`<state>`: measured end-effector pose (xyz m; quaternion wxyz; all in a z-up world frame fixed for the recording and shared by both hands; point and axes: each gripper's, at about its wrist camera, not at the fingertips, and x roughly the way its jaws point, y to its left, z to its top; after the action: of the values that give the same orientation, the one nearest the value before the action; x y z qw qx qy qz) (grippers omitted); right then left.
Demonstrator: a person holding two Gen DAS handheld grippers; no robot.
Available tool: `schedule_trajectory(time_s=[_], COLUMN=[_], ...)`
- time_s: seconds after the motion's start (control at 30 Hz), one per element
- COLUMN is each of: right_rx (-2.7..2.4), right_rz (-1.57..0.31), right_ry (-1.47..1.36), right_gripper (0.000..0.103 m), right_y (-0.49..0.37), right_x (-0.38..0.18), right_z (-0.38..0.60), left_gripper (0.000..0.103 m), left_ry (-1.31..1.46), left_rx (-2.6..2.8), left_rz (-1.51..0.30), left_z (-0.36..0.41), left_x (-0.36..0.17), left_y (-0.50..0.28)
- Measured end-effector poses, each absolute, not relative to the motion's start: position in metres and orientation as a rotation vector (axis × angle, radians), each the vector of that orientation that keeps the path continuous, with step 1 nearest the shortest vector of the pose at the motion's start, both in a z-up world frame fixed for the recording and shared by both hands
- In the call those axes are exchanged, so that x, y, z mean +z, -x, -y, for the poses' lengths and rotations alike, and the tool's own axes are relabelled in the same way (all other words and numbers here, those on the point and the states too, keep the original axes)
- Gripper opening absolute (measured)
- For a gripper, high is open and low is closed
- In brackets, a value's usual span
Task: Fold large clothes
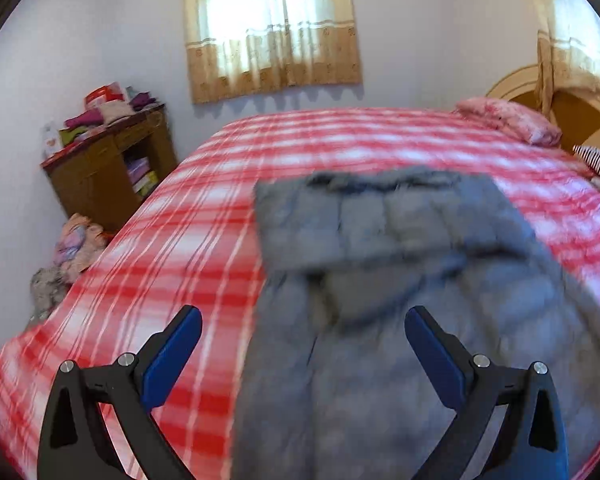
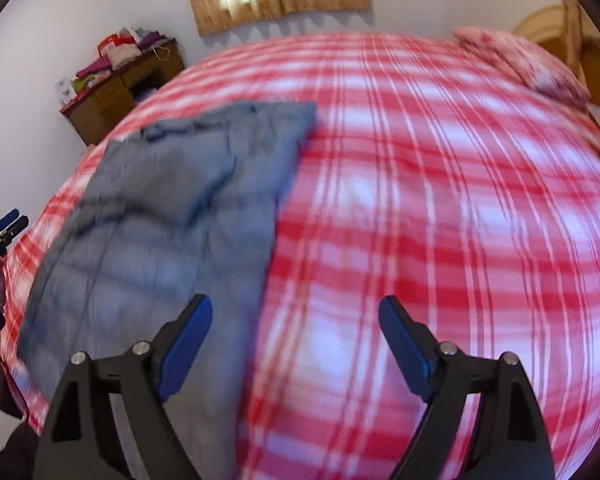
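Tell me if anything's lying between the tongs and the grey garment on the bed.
Nothing visible does. The grey garment lies on the checked bedspread directly below both open tongs, left and right, with nothing on top of it.

Bed point(image 1: 180, 248) in red-and-white checked cover ahead of my claws; grey garment point(image 1: 400, 280) spread flat on it; pink pillow point(image 1: 512, 120) far right.

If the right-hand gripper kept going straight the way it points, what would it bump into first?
Probably the red-and-white checked bedspread: between the right gripper's open jaws lies bare bedspread, with the grey folded garment's edge just to the left. Blur makes depth uncertain.
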<state>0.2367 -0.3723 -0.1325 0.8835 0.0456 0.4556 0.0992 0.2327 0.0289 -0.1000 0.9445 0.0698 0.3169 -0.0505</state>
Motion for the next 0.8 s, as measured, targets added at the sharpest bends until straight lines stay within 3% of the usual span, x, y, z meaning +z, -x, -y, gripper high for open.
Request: schedule_trajectory(time_s=[0.1,0.37,0.43,0.47,0.5,0.53,0.57,0.6,0.63,0.8], right_rx=[0.210,0.185,0.179,0.178,0.178,0.179,0.196,0.224,0.241,0.296], right_rz=[-0.969,-0.969,-0.968,-0.972,-0.975,-0.971,-0.974,-0.971,-0.961,-0.852], right_ry=[-0.134,-0.153,-0.153,-0.140,-0.115,-0.096,-0.108,-0.134,-0.163,-0.238], right_gripper=[0.092,0.093,0.088,0.083,0.072,0.051,0.036,0.015,0.011,0.007], right_y=[-0.205,-0.148,-0.143,-0.142,-0.138,-0.135,-0.134,-0.133,-0.129,-0.106], right_x=[-0.153,-0.194,-0.196,-0.196,-0.199,-0.198,-0.199,-0.198,-0.197,-0.164], right_z=[0.368,0.333,0.326,0.322,0.317,0.312,0.311,0.311,0.311,0.324], left_gripper=[0.102,0.102,0.102,0.097,0.089,0.058,0.039,0.032,0.018,0.008], left_ry=[-0.110,-0.006,-0.003,-0.002,-0.003,0.002,0.022,0.031,0.017,0.013], left_rx=[-0.079,-0.043,-0.066,-0.087,-0.106,-0.124,-0.162,-0.177,-0.186,-0.243], left_rz=[-0.716,-0.825,-0.837,-0.844,-0.850,-0.859,-0.874,-0.867,-0.855,-0.745], left_z=[-0.051,-0.089,-0.087,-0.085,-0.082,-0.081,-0.079,-0.078,-0.075,-0.073], left_x=[-0.125,-0.181,-0.190,-0.194,-0.197,-0.200,-0.203,-0.201,-0.197,-0.154], left_y=[-0.197,-0.148,-0.143,-0.142,-0.142,-0.142,-0.142,-0.140,-0.138,-0.113])
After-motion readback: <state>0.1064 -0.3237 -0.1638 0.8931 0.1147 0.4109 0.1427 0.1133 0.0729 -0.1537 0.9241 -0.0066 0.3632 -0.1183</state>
